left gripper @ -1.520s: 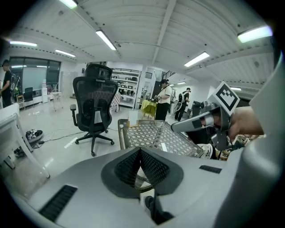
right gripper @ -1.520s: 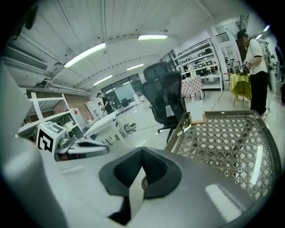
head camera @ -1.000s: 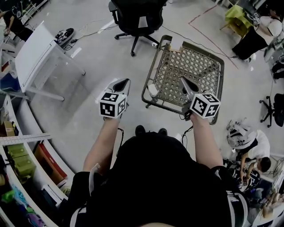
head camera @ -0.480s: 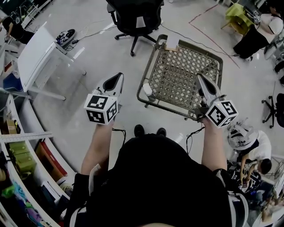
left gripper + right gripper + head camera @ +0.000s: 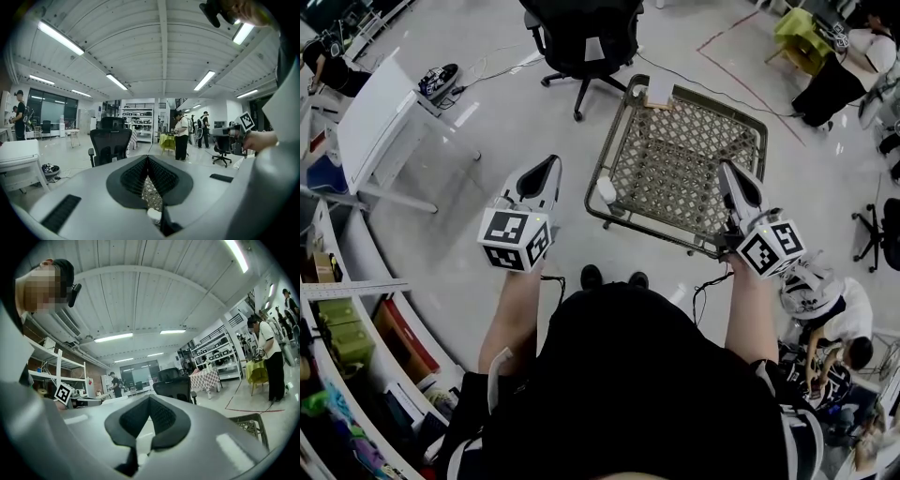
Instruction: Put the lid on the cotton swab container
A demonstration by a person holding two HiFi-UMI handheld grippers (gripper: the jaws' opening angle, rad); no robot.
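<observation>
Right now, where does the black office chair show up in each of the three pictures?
Head view: black office chair at the top edge, centre.
Left gripper view: chair left of centre, mid-height.
Right gripper view: chair just right of centre, mid-height.
Shared landmark: yellow table, right of the chair in all three.
</observation>
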